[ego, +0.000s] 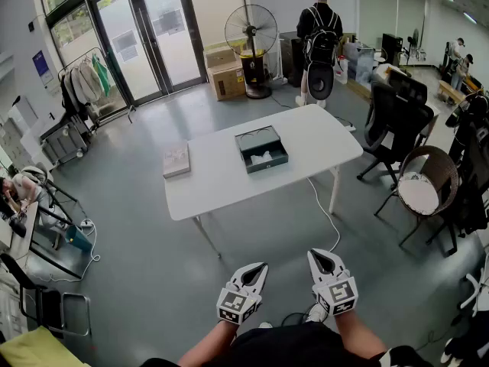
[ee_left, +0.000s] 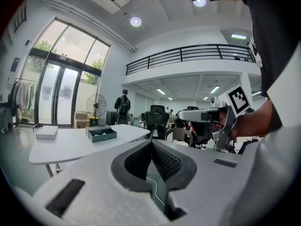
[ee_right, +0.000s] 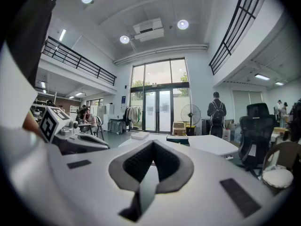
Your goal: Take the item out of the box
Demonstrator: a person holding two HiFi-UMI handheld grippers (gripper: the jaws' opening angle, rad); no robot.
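Note:
A dark green open box sits on the white table, well ahead of me. Something white, the item, lies inside it. My left gripper and right gripper hang side by side low in the head view, over the floor and short of the table. Both are shut with nothing between their jaws. The left gripper view shows its own jaws closed and the box far off on the table. In the right gripper view the jaws meet, and the box is small beyond them.
A flat pale box lies on the table's left part. A cable trails from the table to the floor. Office chairs and a wicker chair stand to the right. A person with a backpack and a fan are behind the table.

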